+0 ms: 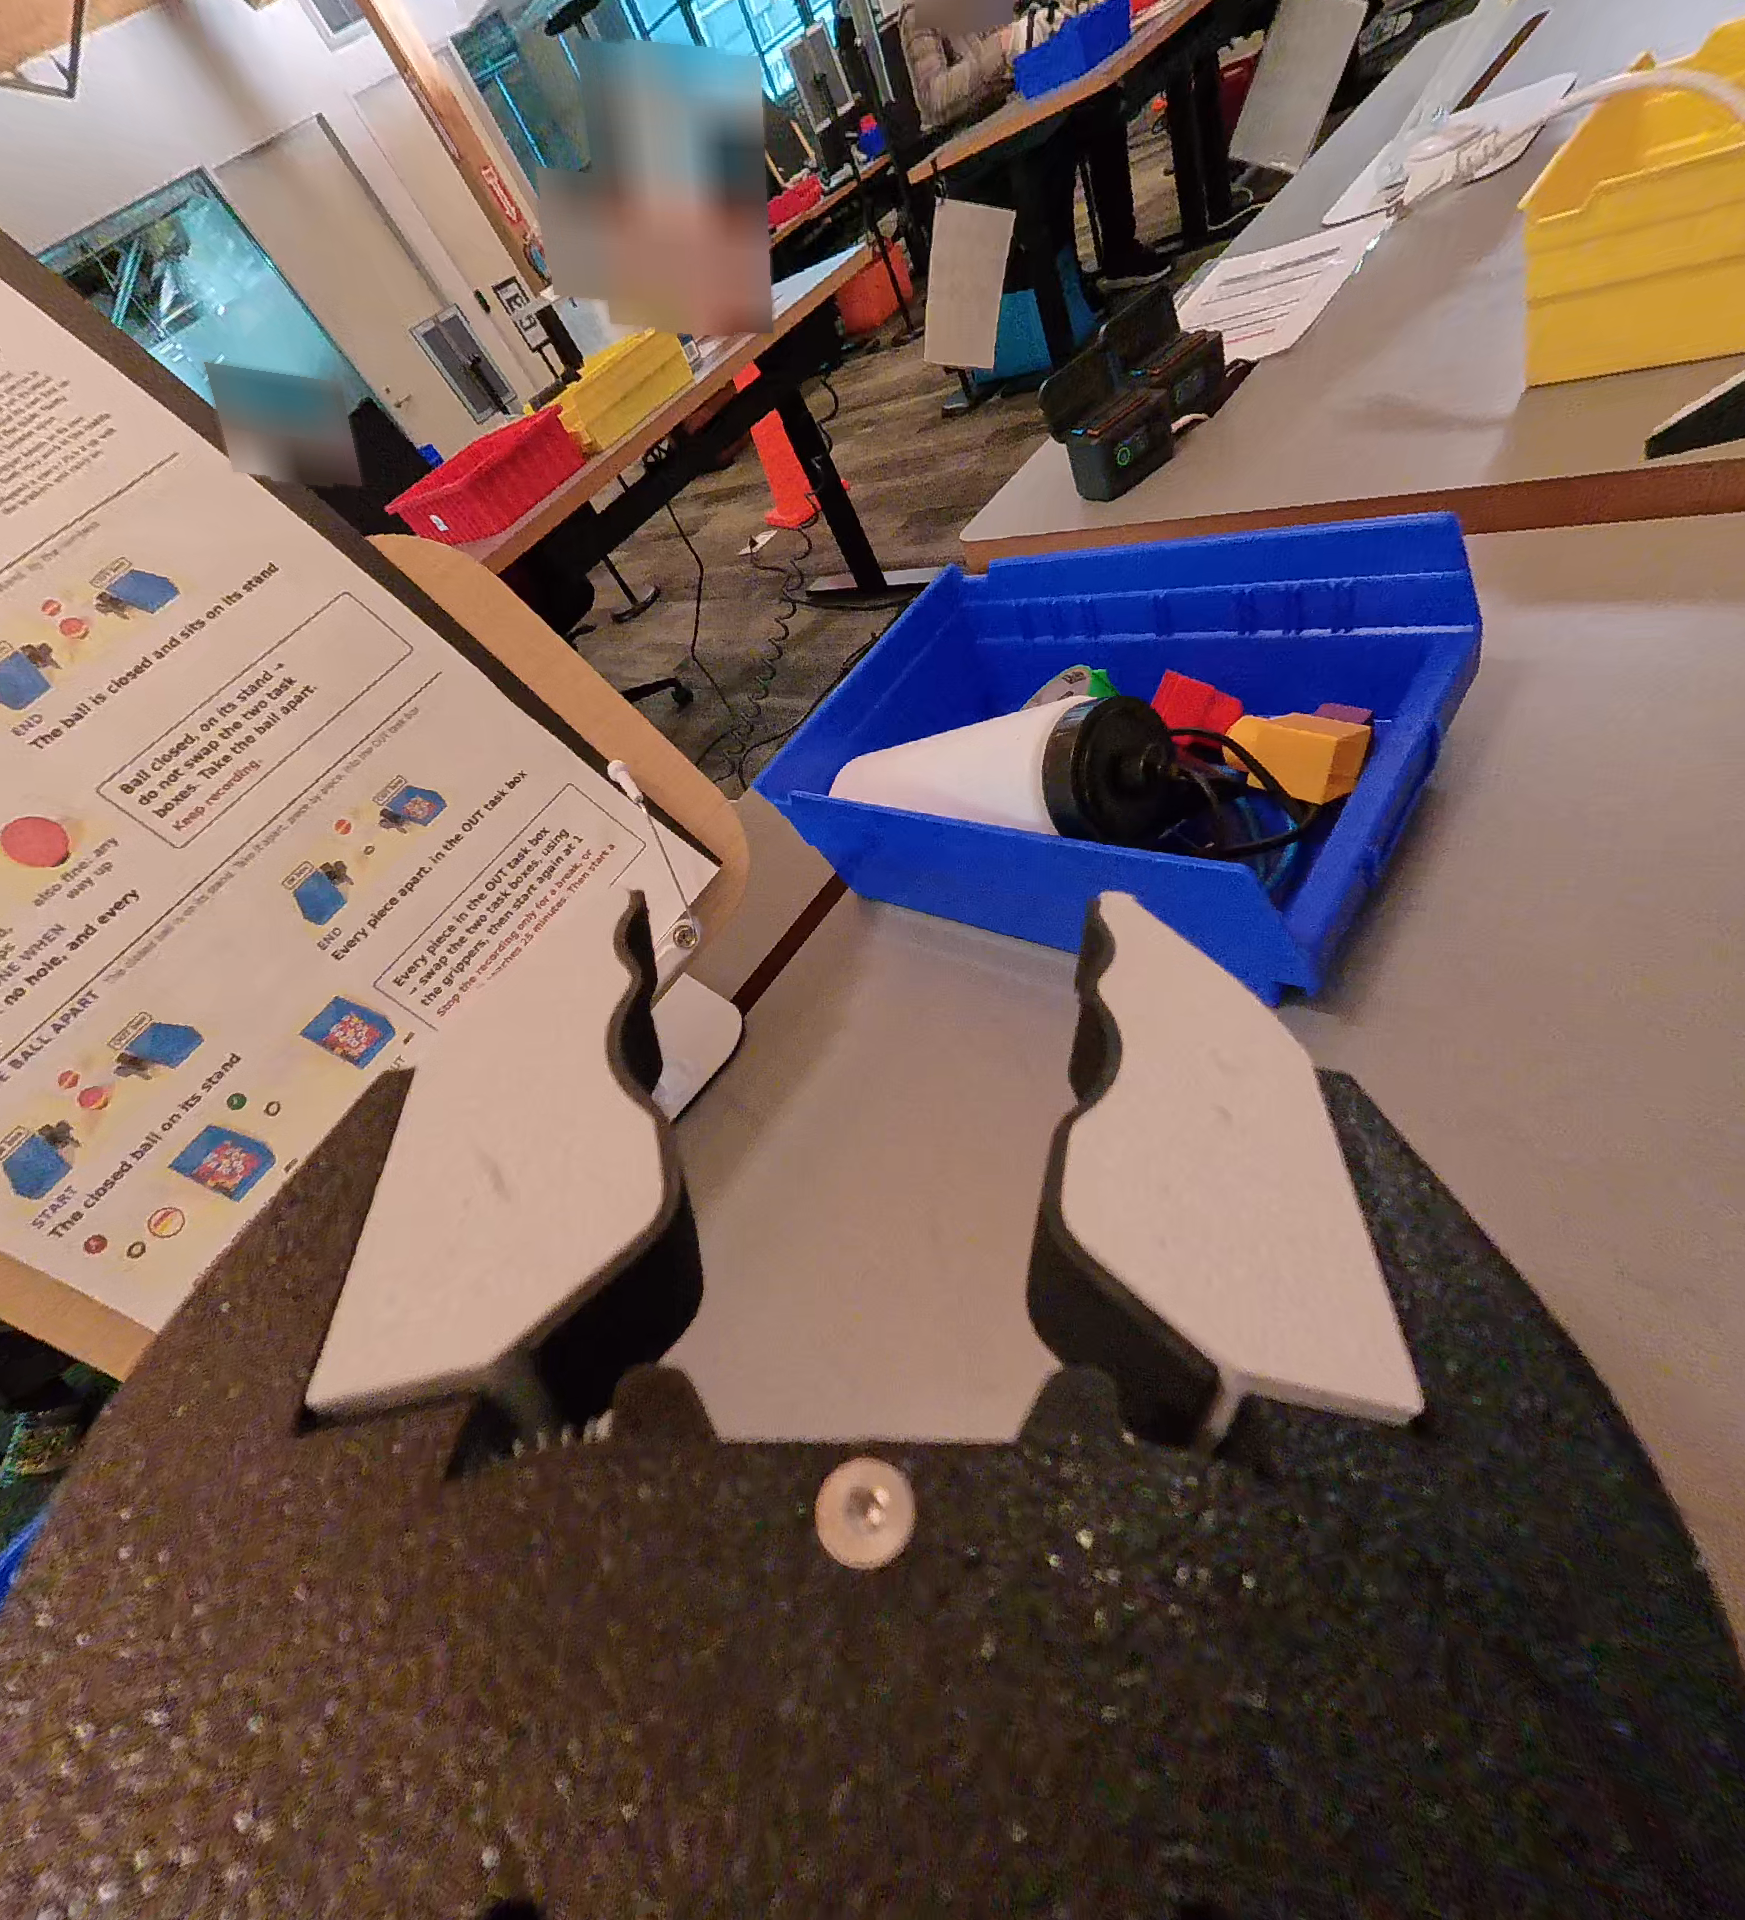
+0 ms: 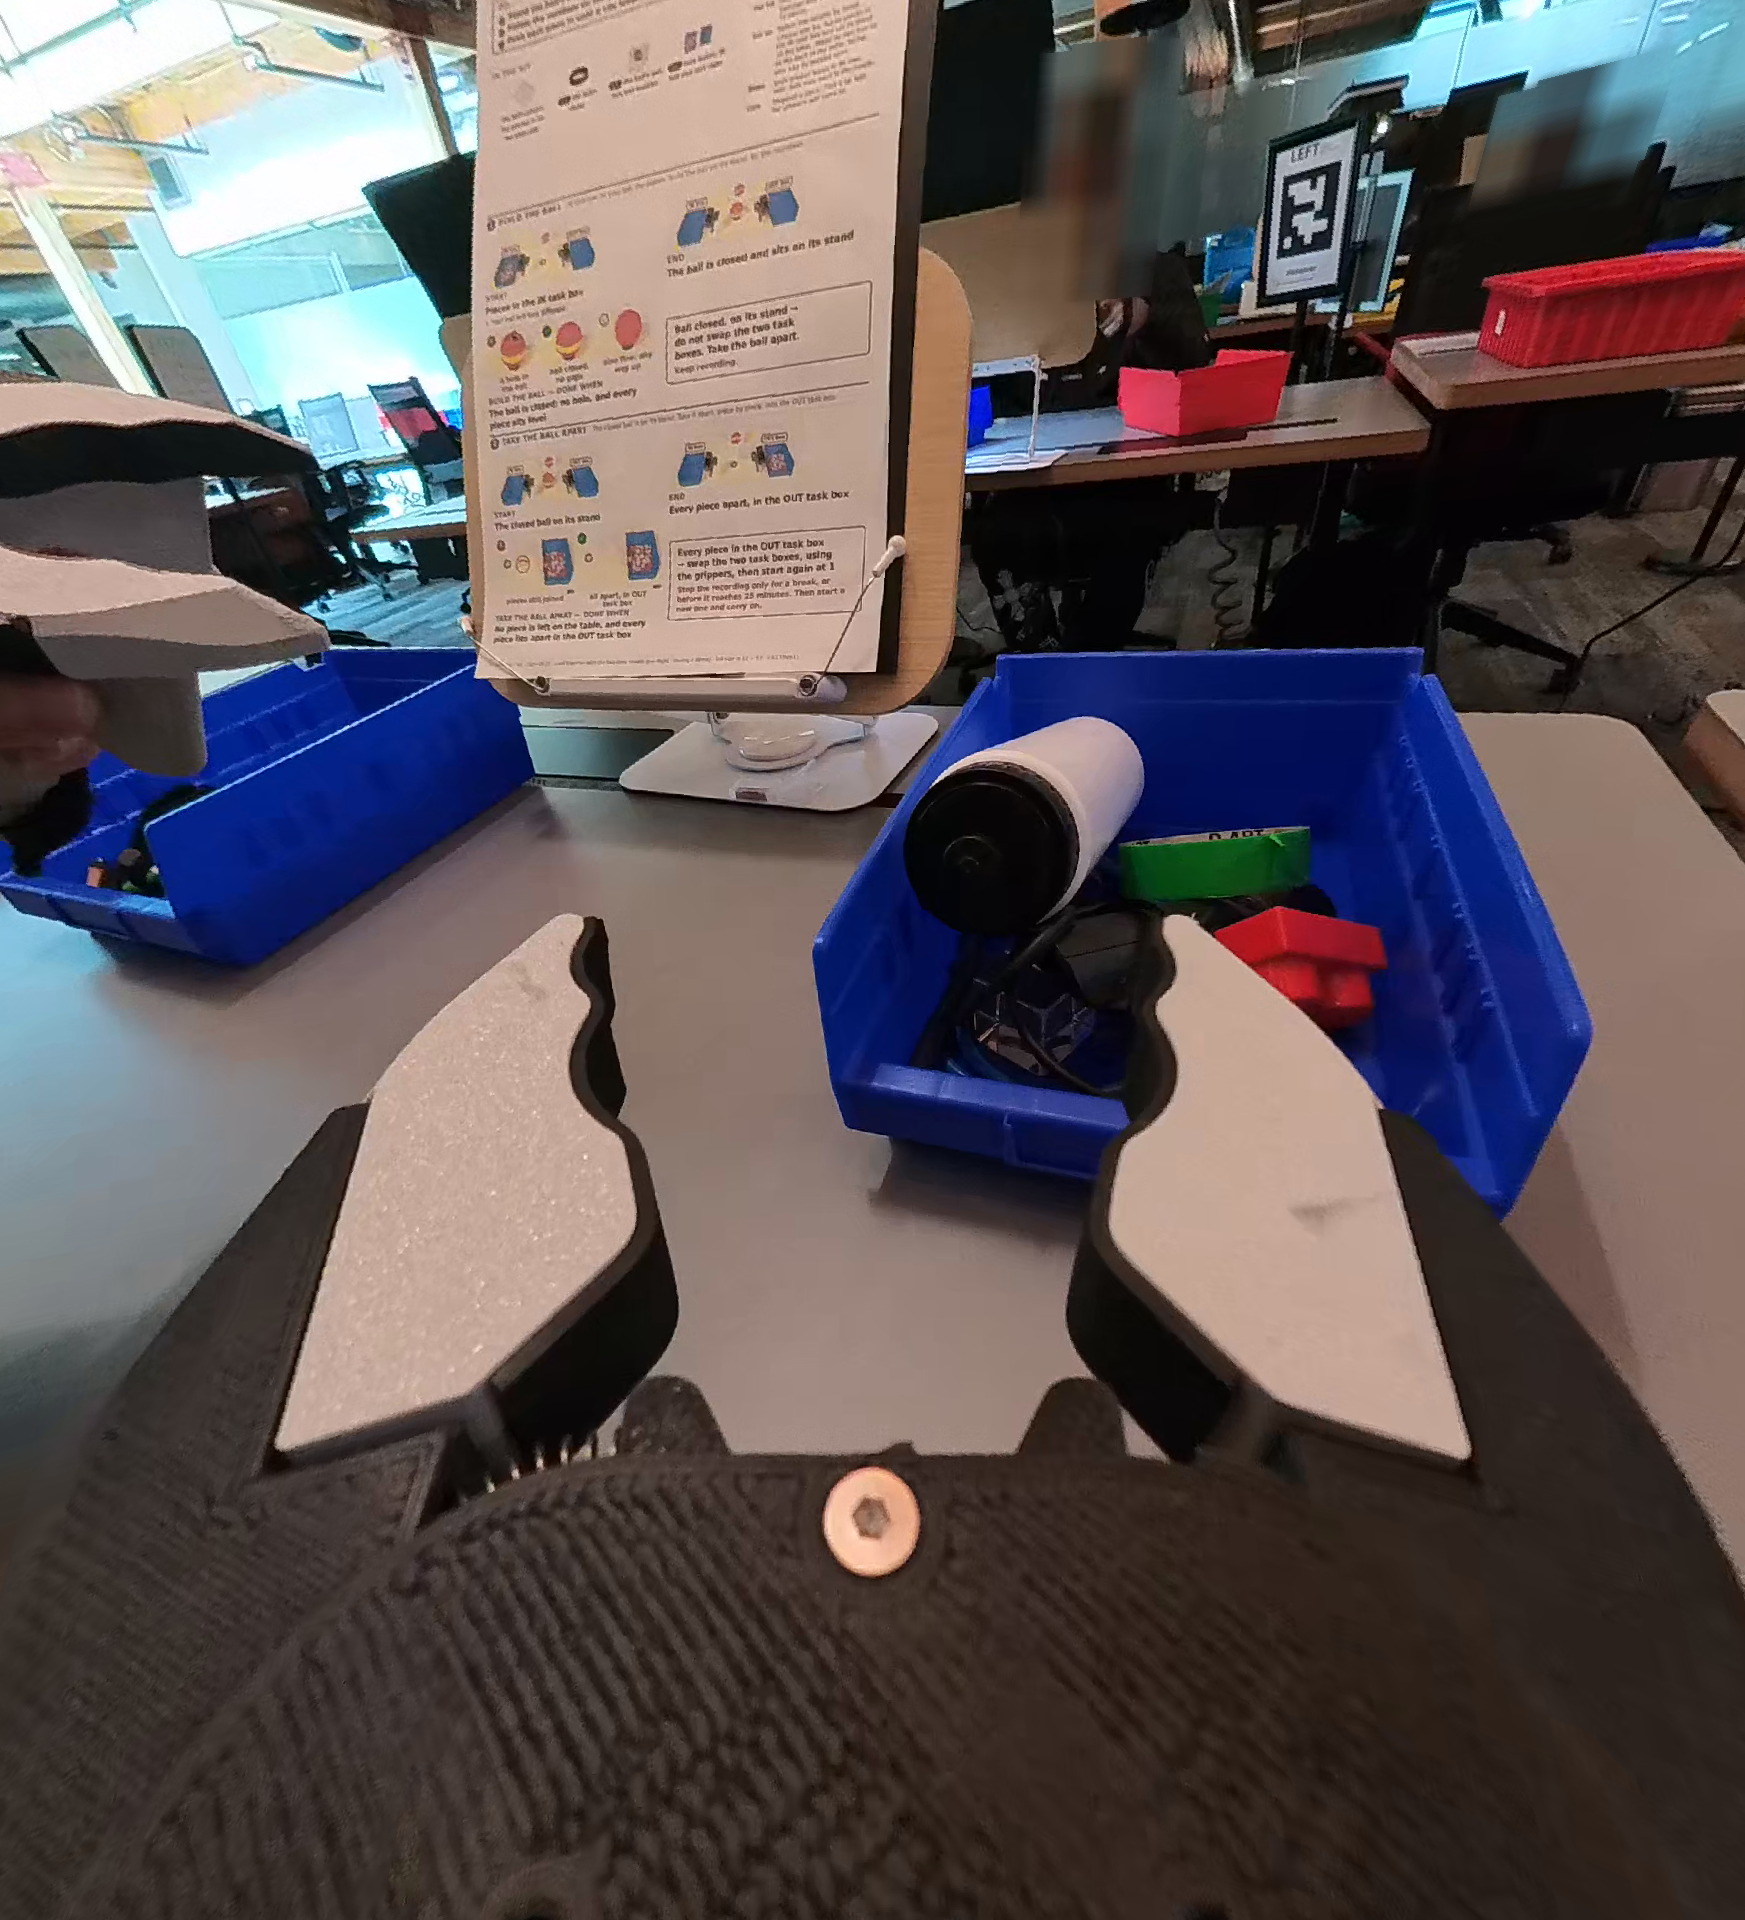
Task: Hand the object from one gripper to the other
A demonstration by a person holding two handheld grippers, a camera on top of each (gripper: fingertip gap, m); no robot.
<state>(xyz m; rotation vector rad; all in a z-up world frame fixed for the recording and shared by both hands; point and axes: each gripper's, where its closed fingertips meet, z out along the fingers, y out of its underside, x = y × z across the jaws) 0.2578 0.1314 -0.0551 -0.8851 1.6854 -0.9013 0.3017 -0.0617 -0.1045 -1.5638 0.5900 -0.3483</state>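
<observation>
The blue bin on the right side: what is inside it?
Inside the blue bin lie a white cylinder with a black cap, a green tape roll, a red block, an orange block and black cable. Whatever lies beneath them is covered.

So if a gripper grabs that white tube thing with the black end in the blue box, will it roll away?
Probably. The white cylinder is round and smooth-looking, lying tilted on clutter in the blue bin, so it may roll or slip. It looks stiff, though its weight cannot be told.
</observation>
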